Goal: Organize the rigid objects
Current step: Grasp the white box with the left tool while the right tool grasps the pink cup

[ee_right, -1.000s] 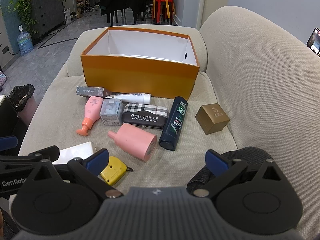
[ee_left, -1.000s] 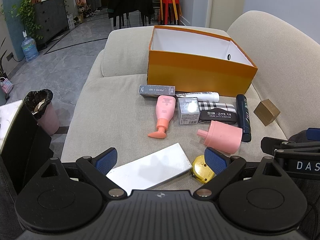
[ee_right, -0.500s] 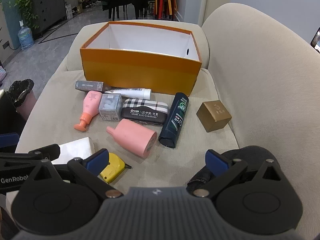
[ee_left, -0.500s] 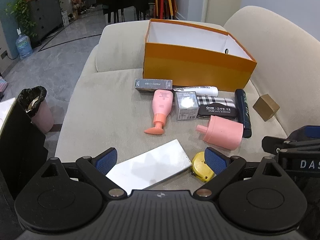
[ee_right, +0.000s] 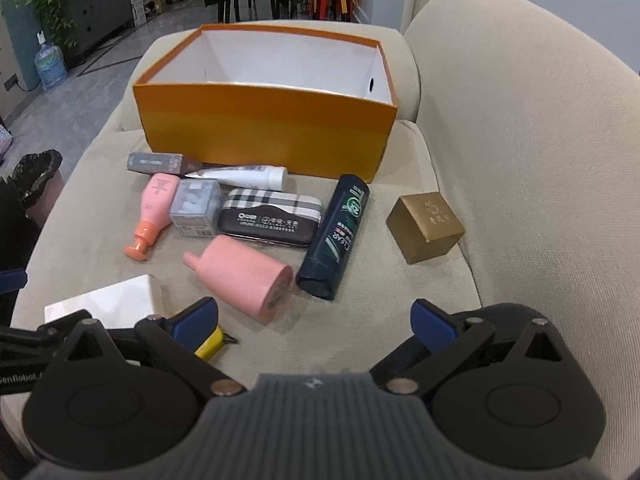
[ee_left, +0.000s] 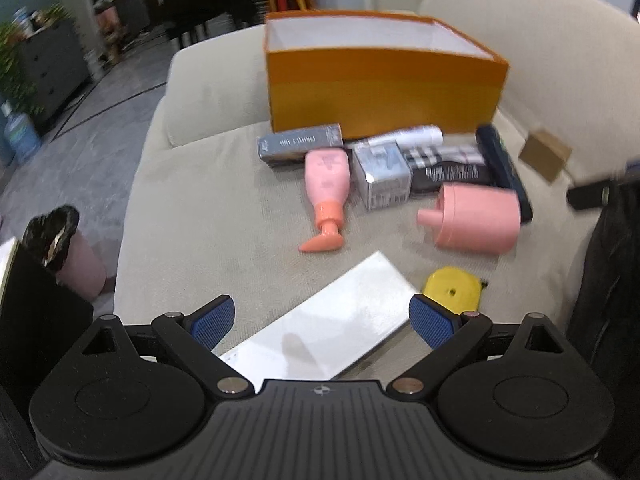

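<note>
"CLEAR" on dark bottle (ee_right: 335, 232), "GenRobot" on left gripper arm (ee_right: 20, 376)

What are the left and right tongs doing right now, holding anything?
Left tongs: open, holding nothing, above the white box.
Right tongs: open, holding nothing.

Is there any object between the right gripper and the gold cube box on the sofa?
Nothing visible blocks it. The right gripper is open, and only bare sofa cushion lies between it and the gold cube box. The dark shampoo bottle lies apart, further left.
</note>
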The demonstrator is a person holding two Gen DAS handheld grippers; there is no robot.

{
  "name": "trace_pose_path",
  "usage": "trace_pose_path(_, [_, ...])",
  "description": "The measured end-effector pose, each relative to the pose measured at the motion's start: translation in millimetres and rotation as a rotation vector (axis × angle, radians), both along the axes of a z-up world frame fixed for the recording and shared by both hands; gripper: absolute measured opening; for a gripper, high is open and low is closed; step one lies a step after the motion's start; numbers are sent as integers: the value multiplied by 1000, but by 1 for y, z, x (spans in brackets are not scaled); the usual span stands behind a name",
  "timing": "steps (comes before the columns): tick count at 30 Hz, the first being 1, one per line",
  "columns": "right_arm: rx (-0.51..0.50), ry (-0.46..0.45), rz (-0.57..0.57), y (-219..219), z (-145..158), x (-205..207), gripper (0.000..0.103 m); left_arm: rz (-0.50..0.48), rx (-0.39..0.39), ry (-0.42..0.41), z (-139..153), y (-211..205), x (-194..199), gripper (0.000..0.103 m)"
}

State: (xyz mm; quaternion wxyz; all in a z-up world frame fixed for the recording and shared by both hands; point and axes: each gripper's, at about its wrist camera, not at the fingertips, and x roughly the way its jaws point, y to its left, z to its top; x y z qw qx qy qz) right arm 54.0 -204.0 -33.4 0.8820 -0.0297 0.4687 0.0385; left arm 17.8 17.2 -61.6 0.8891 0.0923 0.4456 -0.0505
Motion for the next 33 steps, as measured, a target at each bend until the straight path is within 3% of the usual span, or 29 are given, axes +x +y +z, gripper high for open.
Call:
trace_pose_path(18, [33, -34, 227, 22, -14, 26, 101, -170, 115, 41, -40, 21, 12, 103])
trace_pose_path(24, [-17, -35, 348, 40, -21, 28, 101, -248, 64, 42, -42, 34, 19, 103])
trace_pose_path(33, [-46, 28, 454, 53, -40, 42, 101, -463, 66, 70, -42, 25, 18, 103])
